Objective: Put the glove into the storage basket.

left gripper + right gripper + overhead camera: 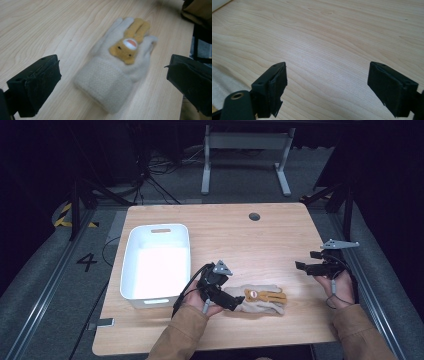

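**Lining up on the glove's cuff**

Lying flat on the table [280,227], the cream glove [117,62] has its ribbed cuff turned toward the left gripper [112,82] and its fingertips pointing away, so the thick, doubled end comes first to the jaws. That looks like the reason for the approach: the cuff gives more to bite on than the thin fingers. An orange animal patch [127,47] sits on the back of the glove, farther out past the cuff, beyond the likely pinch point.

The left gripper's jaws stand wide apart, one at each side of the cuff, with the cuff in the gap between them and nothing clamped yet. From the high view the jaw tips are right at the cuff end of the glove [257,299], low over the wood; whether they touch the fabric I cannot tell.

The right gripper [307,267] is held well apart from the glove, jaws also spread and holding nothing, with bare wood in front of them; it seems parked out of the way so the left hand can work alone.

Behind the left gripper and to its outer side, the white bin [156,262] stands open, a likely destination for the glove.
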`<state>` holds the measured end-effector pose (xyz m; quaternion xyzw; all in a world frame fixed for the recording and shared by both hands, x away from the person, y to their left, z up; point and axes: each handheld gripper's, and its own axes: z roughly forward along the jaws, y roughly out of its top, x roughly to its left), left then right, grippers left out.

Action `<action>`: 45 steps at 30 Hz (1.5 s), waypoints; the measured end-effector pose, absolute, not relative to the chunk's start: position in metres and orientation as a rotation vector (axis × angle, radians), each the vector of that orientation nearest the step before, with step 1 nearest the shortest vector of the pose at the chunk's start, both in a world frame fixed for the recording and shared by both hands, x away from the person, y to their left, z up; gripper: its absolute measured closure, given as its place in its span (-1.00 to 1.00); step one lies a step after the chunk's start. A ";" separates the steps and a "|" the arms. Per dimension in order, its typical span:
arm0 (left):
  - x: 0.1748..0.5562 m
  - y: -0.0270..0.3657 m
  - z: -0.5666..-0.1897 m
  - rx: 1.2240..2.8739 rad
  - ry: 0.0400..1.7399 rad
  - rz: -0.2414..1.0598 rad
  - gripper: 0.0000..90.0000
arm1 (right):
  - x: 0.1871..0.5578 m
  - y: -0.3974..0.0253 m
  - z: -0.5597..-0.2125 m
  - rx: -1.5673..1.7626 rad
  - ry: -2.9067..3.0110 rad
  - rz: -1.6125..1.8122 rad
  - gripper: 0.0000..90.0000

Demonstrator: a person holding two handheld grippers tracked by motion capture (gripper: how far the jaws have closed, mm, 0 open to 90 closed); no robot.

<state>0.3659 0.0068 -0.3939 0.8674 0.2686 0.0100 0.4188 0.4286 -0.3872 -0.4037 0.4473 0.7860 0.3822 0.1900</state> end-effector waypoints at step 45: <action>0.383 -0.048 -0.453 2.428 0.454 0.049 -0.99 | 0.428 -0.390 -0.402 1.221 2.237 1.159 -0.66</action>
